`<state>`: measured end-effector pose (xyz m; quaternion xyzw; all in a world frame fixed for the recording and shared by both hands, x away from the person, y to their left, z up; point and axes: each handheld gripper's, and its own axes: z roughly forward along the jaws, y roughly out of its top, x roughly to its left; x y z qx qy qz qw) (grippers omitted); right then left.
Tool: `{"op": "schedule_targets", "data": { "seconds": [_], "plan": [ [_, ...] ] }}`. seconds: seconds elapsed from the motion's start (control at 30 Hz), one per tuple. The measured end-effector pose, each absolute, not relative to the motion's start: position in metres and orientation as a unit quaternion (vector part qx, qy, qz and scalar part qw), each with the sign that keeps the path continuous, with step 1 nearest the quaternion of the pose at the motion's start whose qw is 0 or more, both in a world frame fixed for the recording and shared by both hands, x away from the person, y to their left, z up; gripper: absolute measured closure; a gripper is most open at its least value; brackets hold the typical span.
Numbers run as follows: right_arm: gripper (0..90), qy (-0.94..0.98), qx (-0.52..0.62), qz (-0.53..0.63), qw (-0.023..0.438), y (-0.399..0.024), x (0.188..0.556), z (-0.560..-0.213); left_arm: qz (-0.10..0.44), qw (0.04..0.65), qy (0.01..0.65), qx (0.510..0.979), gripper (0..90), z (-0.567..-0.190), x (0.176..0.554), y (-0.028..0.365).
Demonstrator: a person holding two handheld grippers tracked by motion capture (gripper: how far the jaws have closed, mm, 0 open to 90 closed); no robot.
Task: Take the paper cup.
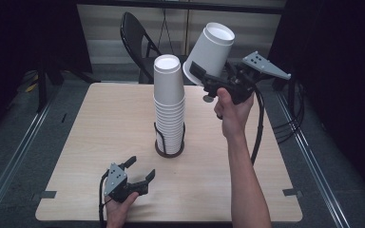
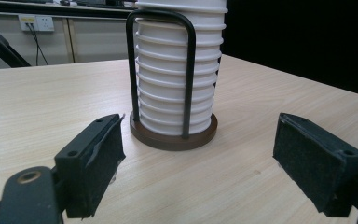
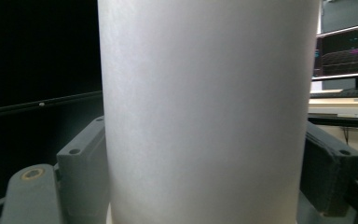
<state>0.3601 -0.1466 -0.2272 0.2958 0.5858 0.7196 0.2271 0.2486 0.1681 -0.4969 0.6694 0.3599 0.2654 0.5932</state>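
- Holder (image 1: 169, 151) on the table (image 1: 100, 137) — a wire-framed base, filled with stacked white cups (image 1: 169, 102).
- Right gripper (image 1: 204, 78) clamps one upturned cup (image 1: 211, 50) aloft.
- Left gripper (image 1: 140, 170) — jaws apart, empty.

dim room, dark surround; overhead light on table (image 1: 100, 142); soft shadows; close cup (image 3: 205, 112) blurred, faint glare.

Matt white paper cup (image 1: 211, 50), faint fibrous texture. Stacked white paper cups (image 2: 177, 84), smooth rolled rims. Black metal wire holder (image 2: 189, 70), semi-gloss, on dark brown round base (image 2: 172, 138). Light wood-grain laminate table (image 1: 100, 123), satin. Jaws: matt black, rough pads.
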Motion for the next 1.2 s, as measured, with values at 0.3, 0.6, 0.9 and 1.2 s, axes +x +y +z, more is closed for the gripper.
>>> {"op": "schedule_targets", "data": {
  "seconds": [0.3,0.6,0.9,1.2],
  "plan": [
    [16.4,0.586,0.32,0.71,0.222,-0.164,0.352,-0.244,0.271,0.59,0.36,0.671,15.9,-0.497,0.248,0.167],
    [16.1,0.596,0.343,0.698,0.201,-0.167,0.345,-0.277,0.268,0.583,0.355,0.679,15.7,-0.496,0.248,0.167],
    [16.1,0.606,0.361,0.685,0.18,-0.164,0.337,-0.307,0.245,0.597,0.351,0.678,16.2,-0.491,0.251,0.164],
    [16.1,0.61,0.376,0.68,0.157,-0.162,0.327,-0.339,0.241,0.602,0.337,0.683,16.5,-0.488,0.251,0.159]
  ]
}}
